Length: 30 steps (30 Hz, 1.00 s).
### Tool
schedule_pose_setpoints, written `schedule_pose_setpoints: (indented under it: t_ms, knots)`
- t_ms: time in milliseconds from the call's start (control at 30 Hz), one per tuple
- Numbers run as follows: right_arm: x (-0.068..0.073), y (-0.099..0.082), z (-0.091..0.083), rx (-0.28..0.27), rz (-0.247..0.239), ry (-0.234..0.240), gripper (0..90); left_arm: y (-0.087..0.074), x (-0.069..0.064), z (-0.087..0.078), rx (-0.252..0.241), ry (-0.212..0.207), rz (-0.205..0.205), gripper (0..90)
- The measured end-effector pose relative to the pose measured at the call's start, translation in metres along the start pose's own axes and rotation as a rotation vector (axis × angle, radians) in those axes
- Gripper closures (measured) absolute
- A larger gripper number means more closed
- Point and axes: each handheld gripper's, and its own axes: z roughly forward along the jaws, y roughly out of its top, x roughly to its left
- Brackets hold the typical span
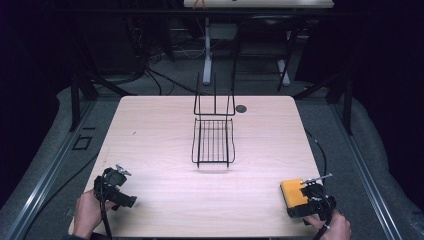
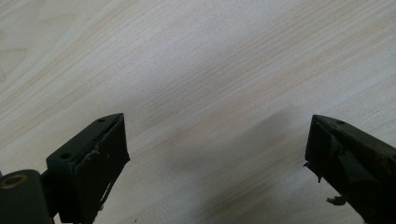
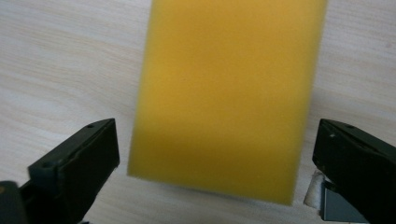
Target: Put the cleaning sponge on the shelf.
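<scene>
A pale wood-grain table [image 1: 165, 200] carries a black wire rack [image 1: 214, 142] near its middle, the rack's flat slatted tray lying toward the person and its upright wire back rising at the far end. Just beside that back, on the right, a small dark round spot [image 1: 241, 108] sits on the tabletop (too small to tell what it is).

At the near left corner, the person's left hand [image 1: 89, 212] holds the left hand-held gripper [image 1: 131, 201] low over bare wood, well apart from the rack. In the left gripper view its two black jaws stand spread wide, with nothing but wood grain and their soft shadow between them [image 2: 217, 154].

At the near right corner, the right hand [image 1: 336, 226] holds the right hand-held gripper [image 1: 295, 202] at a yellow-orange rectangular sponge block [image 1: 293, 194], which lies flat on the table near its right edge. In the right gripper view the sponge block [image 3: 229, 93] stretches away from the camera, its near end lying between the two black jaws. The right hand-held gripper [image 3: 217, 154] is spread wider than the block, a strip of wood showing on each side, so neither jaw touches it.
</scene>
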Motion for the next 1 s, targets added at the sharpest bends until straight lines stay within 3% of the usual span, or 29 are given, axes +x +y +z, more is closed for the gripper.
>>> schedule_pose_setpoints:
  t_ms: [133,167,200,300,467,767,1000]
  knots:
    - [0.000,0.002,0.002,0.033,0.002,-0.007,5.8,0.000,-0.001,0.000,-0.003,0.000,0.002,6.2]
    - [0.003,0.002,0.003,0.038,0.034,0.000,7.2,0.000,0.000,0.000,0.004,0.000,0.002,6.2]
    - [0.001,0.003,0.002,0.043,0.001,-0.014,9.0,0.000,0.000,0.000,0.004,0.001,0.001,6.2]
    - [0.003,0.005,0.006,0.038,0.012,-0.014,12.3,0.000,0.001,0.000,0.000,0.000,-0.001,6.3]
    - [0.007,0.006,0.011,0.075,0.010,-0.035,16.6,0.000,-0.001,0.000,-0.003,-0.002,0.000,6.5]
    - [0.008,0.007,0.010,0.081,0.026,-0.045,20.1,-0.001,0.000,-0.001,-0.005,0.000,-0.003,6.7]
    - [0.005,0.006,0.000,0.031,0.023,-0.046,20.4,-0.001,0.000,-0.001,-0.008,-0.004,-0.005,7.2]
